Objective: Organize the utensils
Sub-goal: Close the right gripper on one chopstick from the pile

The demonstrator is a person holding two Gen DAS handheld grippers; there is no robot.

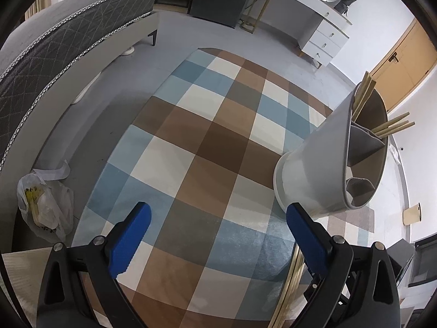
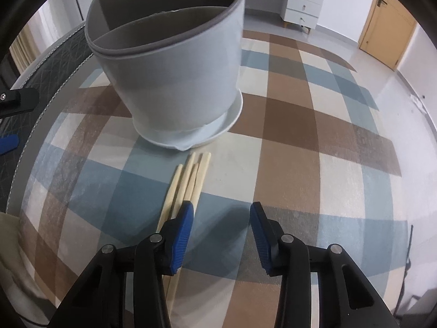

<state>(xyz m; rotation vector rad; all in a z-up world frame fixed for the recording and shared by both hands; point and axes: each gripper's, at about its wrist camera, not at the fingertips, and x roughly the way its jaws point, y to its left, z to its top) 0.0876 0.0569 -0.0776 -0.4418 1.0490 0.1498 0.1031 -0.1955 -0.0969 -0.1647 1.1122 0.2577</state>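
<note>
- The utensil holder [image 2: 174,65], a pale round tub with grey dividers inside, stands on the checked tablecloth [image 2: 300,142], ahead and a little left of my right gripper [image 2: 221,216].
- Chopsticks already in the holder [image 1: 393,127] poke out over its rim in two separate compartments, as my left wrist view shows.
- A loose bundle of chopsticks [image 2: 188,180] lies flat on the cloth just in front of the holder's base, their far tips near its saucer-like foot.
- My right gripper's jaws stand apart with nothing between them; its left finger sits over the near part of the bundle, though I cannot tell whether it touches.
- My left gripper [image 1: 215,213] is spread wide and holds nothing; its right fingertip lies close by the holder's base.
- The cloth is a check of brown, blue, cream and grey squares.
- Beyond the table: a grey mattress [image 1: 68,35] to the left, a white drawer unit [image 2: 303,0] and a wooden door [image 2: 387,24] against the far wall, and a plastic bag [image 1: 43,207] on the floor.
</note>
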